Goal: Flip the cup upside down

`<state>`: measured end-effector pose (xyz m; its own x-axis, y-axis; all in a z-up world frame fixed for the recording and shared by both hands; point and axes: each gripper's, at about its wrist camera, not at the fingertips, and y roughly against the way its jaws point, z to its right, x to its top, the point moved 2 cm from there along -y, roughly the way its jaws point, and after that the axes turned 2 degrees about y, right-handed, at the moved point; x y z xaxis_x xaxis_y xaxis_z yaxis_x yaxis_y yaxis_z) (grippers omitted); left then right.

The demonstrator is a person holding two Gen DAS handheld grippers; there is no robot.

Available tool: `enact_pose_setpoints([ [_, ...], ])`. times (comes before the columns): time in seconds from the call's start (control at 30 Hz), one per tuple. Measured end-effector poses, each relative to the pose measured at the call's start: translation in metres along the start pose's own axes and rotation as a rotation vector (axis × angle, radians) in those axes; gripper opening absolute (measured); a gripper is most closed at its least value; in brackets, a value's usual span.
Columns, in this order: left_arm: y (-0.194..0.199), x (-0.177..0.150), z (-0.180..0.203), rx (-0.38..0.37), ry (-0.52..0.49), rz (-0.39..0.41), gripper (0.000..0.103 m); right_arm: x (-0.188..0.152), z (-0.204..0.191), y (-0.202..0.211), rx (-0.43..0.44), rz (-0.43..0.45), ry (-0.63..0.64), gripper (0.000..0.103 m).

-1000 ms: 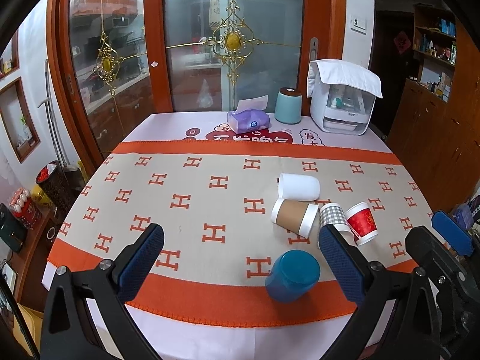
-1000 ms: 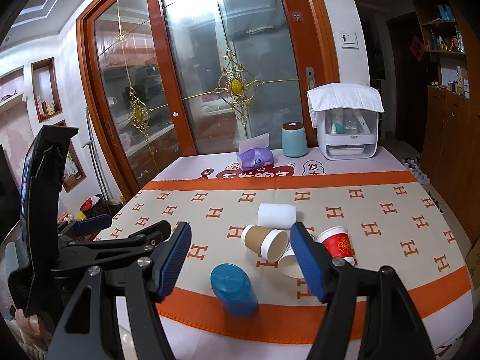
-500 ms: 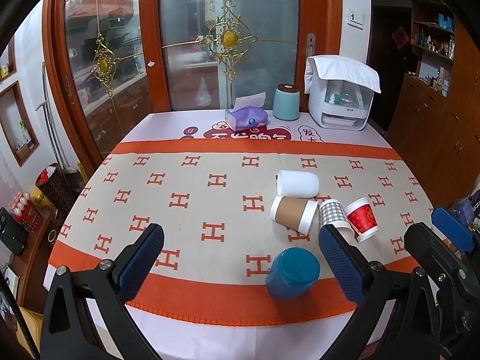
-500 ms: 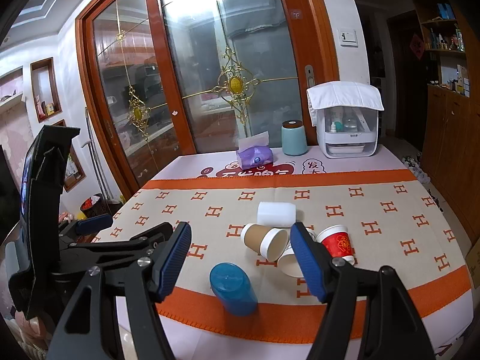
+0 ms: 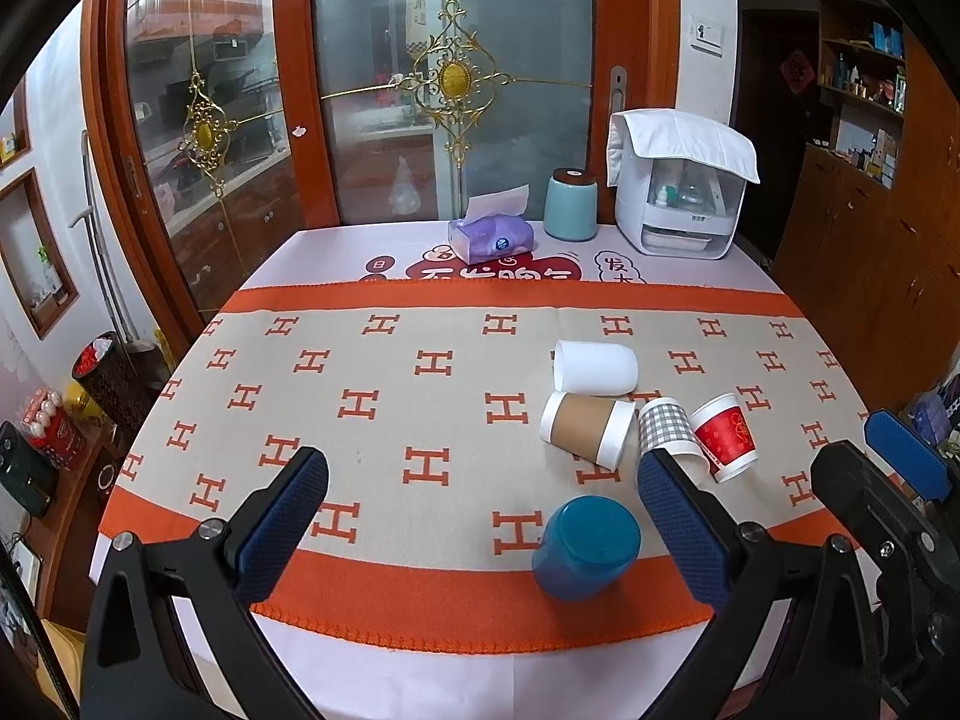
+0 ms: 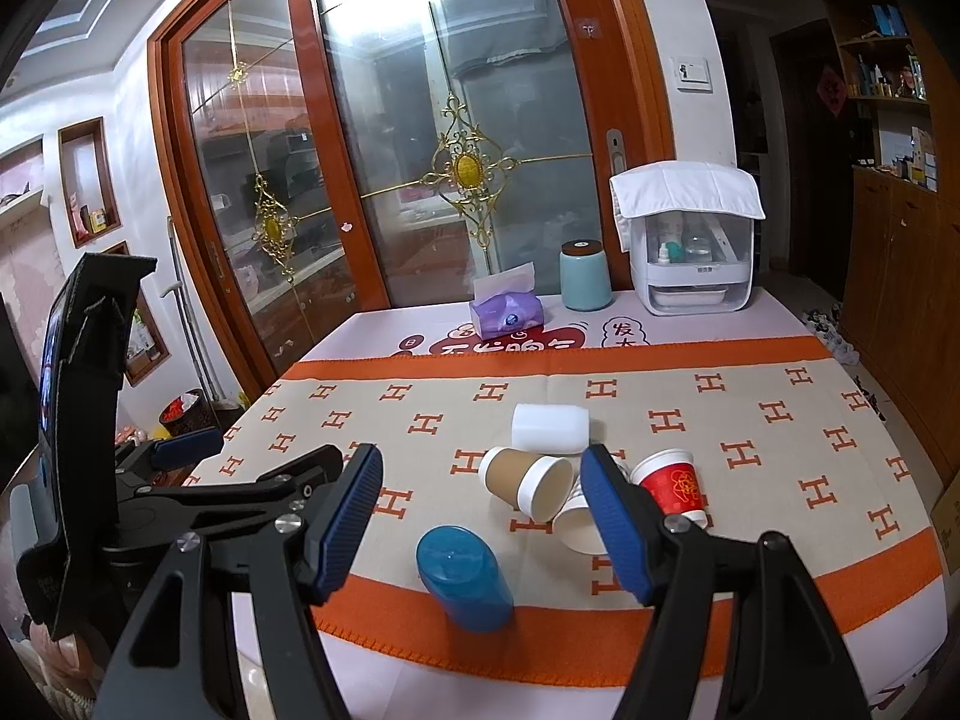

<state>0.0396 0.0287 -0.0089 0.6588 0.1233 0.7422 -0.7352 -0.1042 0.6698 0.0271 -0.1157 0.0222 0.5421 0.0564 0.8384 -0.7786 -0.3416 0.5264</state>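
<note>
Several cups lie on their sides on the orange-patterned cloth: a blue cup (image 5: 585,546) (image 6: 465,576) nearest the front edge, a brown paper cup (image 5: 588,429) (image 6: 528,483), a white cup (image 5: 594,366) (image 6: 549,427), a checked cup (image 5: 669,429) and a red cup (image 5: 723,435) (image 6: 672,483). My left gripper (image 5: 480,522) is open and empty, held above the table's front edge, the blue cup between its fingers in view. My right gripper (image 6: 480,519) is open and empty, just behind the blue cup. The left gripper's body shows at the left of the right wrist view (image 6: 180,480).
At the table's far end stand a purple tissue pack (image 5: 491,237), a teal canister (image 5: 570,204) and a white appliance with a cloth on it (image 5: 681,192). Glass doors in wooden frames stand behind the table. Wooden cabinets (image 5: 870,252) line the right.
Both grippers stay open and almost still. The left wrist view has shifted slightly, so the table sits a little higher and farther. The cups have not moved.
</note>
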Motion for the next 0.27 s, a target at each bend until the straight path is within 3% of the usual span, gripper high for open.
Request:
enact_pose_setpoints([
  [0.27, -0.0009, -0.001, -0.0013, 0.004, -0.001, 0.002, 0.102, -0.0009, 0.0015, 0.0005, 0.0, 0.0, -0.004, 0.069],
])
